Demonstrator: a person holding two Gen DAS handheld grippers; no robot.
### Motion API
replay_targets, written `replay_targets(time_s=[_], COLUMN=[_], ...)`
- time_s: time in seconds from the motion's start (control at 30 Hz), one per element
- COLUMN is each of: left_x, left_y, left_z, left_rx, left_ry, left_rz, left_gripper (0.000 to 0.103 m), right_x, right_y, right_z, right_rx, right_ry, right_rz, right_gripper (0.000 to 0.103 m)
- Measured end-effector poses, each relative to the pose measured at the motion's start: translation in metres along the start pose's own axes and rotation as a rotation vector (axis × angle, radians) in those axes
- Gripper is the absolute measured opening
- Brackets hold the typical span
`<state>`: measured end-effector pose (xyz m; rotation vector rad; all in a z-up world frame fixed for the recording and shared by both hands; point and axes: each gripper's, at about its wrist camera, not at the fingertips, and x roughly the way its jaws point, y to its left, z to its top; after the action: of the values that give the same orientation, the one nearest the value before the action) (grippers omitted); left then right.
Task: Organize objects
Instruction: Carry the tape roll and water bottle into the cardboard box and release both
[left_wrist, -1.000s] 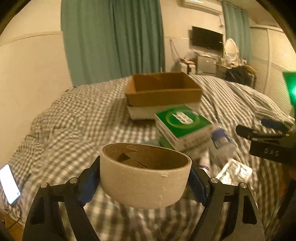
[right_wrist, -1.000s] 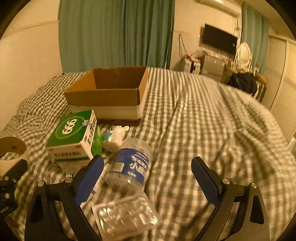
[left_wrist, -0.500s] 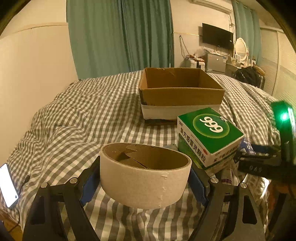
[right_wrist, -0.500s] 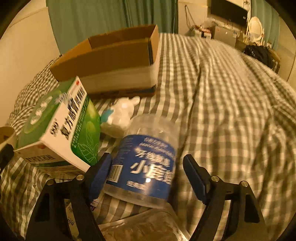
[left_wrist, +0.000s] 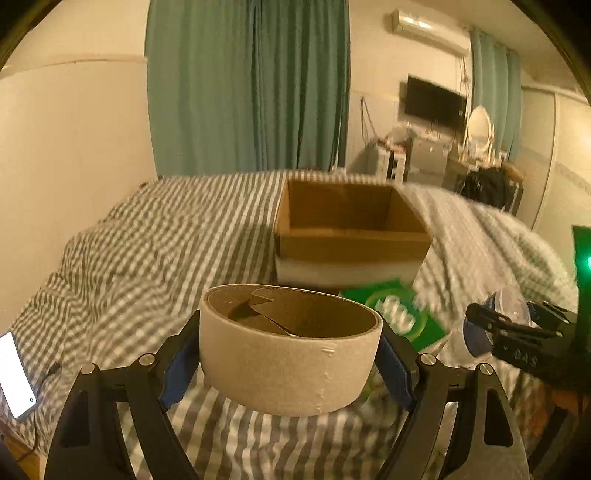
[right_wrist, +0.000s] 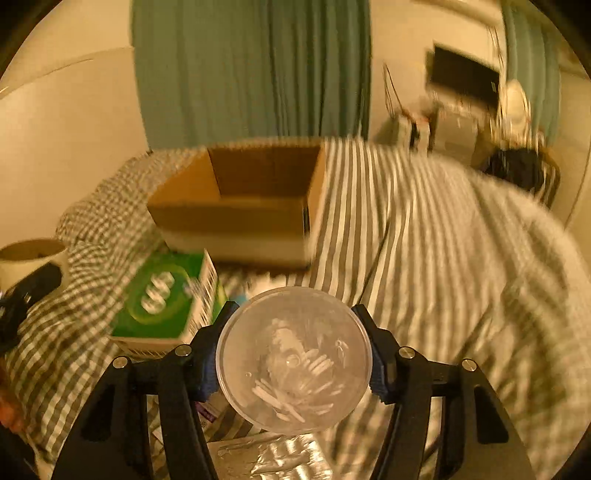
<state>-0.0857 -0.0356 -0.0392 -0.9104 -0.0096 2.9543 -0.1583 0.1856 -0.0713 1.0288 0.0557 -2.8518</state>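
- Since the frame half a second ago, the right tongs (right_wrist: 293, 360) have closed on the clear plastic water bottle with the blue label (right_wrist: 293, 360) and lifted it off the bed; its round base now faces the lens, lower centre of the right wrist view.
- Left tongs (left_wrist: 290, 354): spread wide around a beige roll of paper tape on a brown cardboard core (left_wrist: 290, 349), gripped across its width, ring opening upward, lower centre of the left wrist view.
- Open brown cardboard box with a white lower band (right_wrist: 240, 206): stands on the grey-and-white checked bed cover (right_wrist: 443, 258), ahead of both tongs and slightly left of the bottle, in mid frame.
- Bottle's long axis runs forward along the right tongs, toward the box; judged, the coming move is a forward carry and drop.
- Both tongs are held roughly level above the bed, the right ones appearing at the right edge of the left view.
- Green-and-white medicine carton (right_wrist: 166, 299): lies on the bed between tongs and box.
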Motion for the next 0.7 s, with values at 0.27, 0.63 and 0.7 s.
replay_targets(time_s=[0.27,0.63,0.7], left_x=[-0.013,0.037,0.057], left_y=[-0.015,-0.029,-0.03], left_z=[0.058,0.128,0.137], left_rx=[0.0,0.027,0.015], left_ry=[-0.122,-0.184,-0.158], left_rz=[-0.017,-0.001,-0.006], left_gripper=[0.086,0.086,0.086], right_x=[-0.054,-0.047,-0.033], right_y=[0.006,0.015,0.017], right_z=[0.067,0.147,0.157], right_rx=[-0.079,-0.107,-0.107], right_ry=[-0.155,-0.266,-0.263], right_rz=[0.016,0.066,0.069], right_gripper=[0.061,0.061,0.061])
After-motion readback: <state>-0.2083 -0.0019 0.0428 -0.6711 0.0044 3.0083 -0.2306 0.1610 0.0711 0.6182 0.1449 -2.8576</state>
